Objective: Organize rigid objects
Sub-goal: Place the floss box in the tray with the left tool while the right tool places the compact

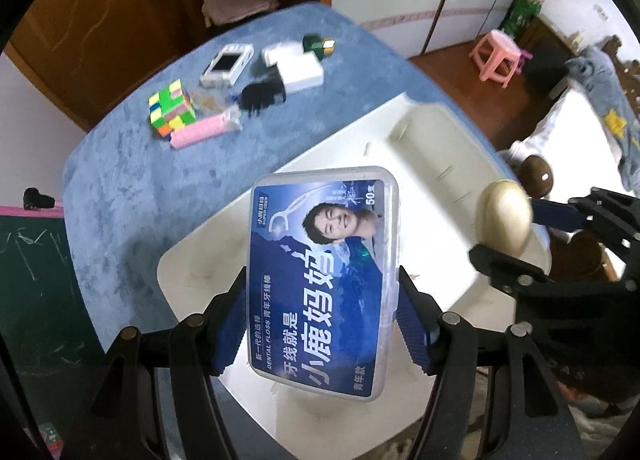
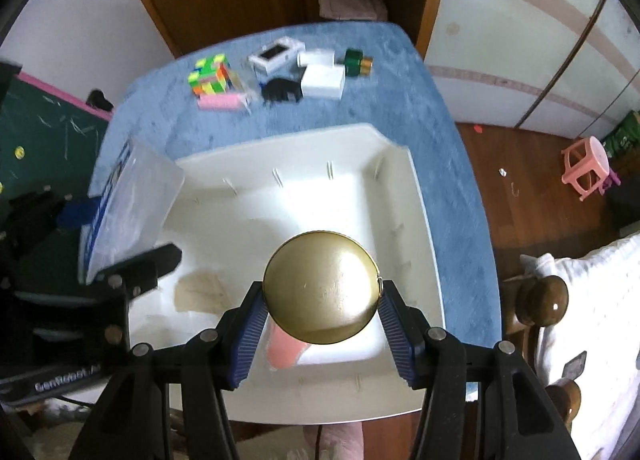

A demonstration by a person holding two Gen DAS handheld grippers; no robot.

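My left gripper point(image 1: 322, 312) is shut on a clear dental floss box point(image 1: 324, 280) with a blue label, held above the white bin point(image 1: 440, 148). It also shows in the right wrist view point(image 2: 128, 196) at the bin's left edge. My right gripper point(image 2: 322, 312) is shut on a round gold tin point(image 2: 322, 286), held over the white bin point(image 2: 416, 220). The tin also shows in the left wrist view point(image 1: 506, 216). A pink object point(image 2: 286, 352) lies in the bin under the tin.
At the far end of the blue table point(image 2: 400, 100) lie a Rubik's cube point(image 2: 210, 76), a pink tube point(image 2: 220, 102), a black item point(image 2: 282, 90), white boxes point(image 2: 324, 80) and a green-gold bottle point(image 2: 358, 62). A pink stool point(image 2: 588, 168) stands on the floor to the right.
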